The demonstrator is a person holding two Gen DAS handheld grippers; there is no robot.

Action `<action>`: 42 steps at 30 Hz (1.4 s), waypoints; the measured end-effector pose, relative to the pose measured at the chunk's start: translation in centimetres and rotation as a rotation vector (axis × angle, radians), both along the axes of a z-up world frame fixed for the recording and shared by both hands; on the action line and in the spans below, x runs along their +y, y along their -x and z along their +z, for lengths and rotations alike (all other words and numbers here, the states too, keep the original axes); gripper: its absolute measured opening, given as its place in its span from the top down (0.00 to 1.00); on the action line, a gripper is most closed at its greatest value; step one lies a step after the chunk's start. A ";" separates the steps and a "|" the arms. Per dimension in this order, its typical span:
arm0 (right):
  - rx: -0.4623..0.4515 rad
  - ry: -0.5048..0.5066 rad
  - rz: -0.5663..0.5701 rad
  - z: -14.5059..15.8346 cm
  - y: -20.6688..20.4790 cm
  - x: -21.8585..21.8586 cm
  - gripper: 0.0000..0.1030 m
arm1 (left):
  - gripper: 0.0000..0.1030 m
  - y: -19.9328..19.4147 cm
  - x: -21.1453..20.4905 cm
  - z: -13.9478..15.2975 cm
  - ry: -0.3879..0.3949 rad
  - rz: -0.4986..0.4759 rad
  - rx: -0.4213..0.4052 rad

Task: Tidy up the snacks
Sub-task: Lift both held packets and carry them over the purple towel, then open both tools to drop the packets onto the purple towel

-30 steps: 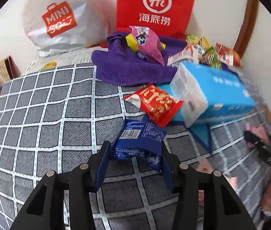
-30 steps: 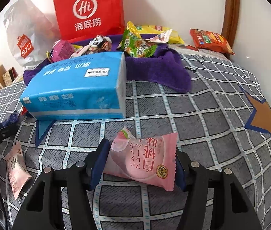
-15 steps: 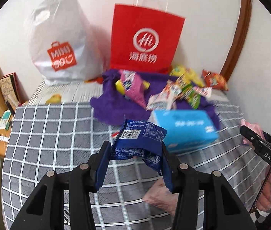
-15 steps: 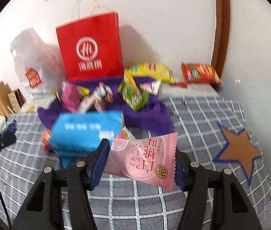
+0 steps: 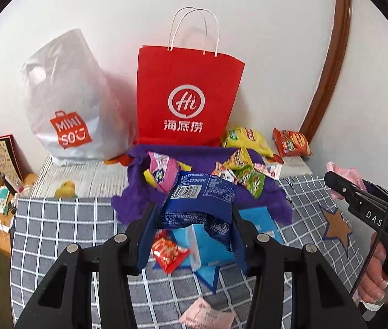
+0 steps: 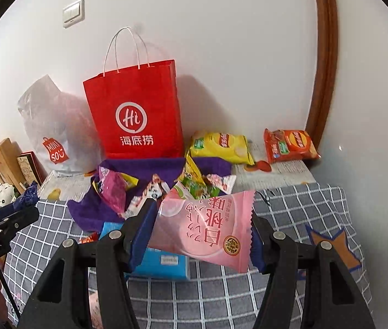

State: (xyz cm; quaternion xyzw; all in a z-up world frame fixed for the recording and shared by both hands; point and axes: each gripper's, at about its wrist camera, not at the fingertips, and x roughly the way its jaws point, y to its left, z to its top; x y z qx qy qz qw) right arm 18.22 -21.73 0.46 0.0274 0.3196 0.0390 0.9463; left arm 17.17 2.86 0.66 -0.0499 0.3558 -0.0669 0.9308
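Both grippers are rising off the grey checked bedspread (image 5: 57, 219), bringing the white wall (image 6: 221, 41) into view. The left gripper (image 5: 192, 229) is pinching a blue snack packet (image 5: 199, 205); the right gripper (image 6: 203, 233) is clamping a pink peach-candy packet (image 6: 207, 230), the red paper bag (image 6: 136, 112) standing beyond its fingers.

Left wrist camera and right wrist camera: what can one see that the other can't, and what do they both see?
Only the left wrist view shows the dark blue foil snack packet clamped in the left tongs, a hand holding the other tool, and a pale pink packet lying on the bed.

Only the right wrist view shows the big pink peach-candy packet clamped in the right tongs.

Both show the red paper shopping bag, the white plastic bag, the purple towel, the yellow crisp bag, the orange snack bag and the grey checked blanket.
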 end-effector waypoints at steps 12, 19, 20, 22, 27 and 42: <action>-0.019 0.004 0.056 1.3 -6.4 1.8 0.42 | 0.55 -5.2 -0.2 0.6 -0.014 0.009 0.003; 0.002 -0.017 0.058 0.9 -10.3 2.2 0.42 | 0.55 -8.4 0.4 -0.4 -0.013 0.029 0.030; 0.006 -0.021 0.060 0.7 -10.9 2.2 0.42 | 0.55 -8.8 0.4 -0.6 -0.018 0.031 0.035; 0.014 -0.026 0.063 0.5 -12.0 2.3 0.42 | 0.55 -9.9 0.3 -1.0 -0.020 0.030 0.042; 0.041 -0.031 0.074 -0.9 -15.0 2.8 0.42 | 0.55 -12.3 0.3 -1.8 -0.016 0.037 0.055; 0.225 -0.049 0.146 -8.8 -21.2 3.3 0.42 | 0.55 -18.9 -1.4 -7.2 0.027 0.006 0.156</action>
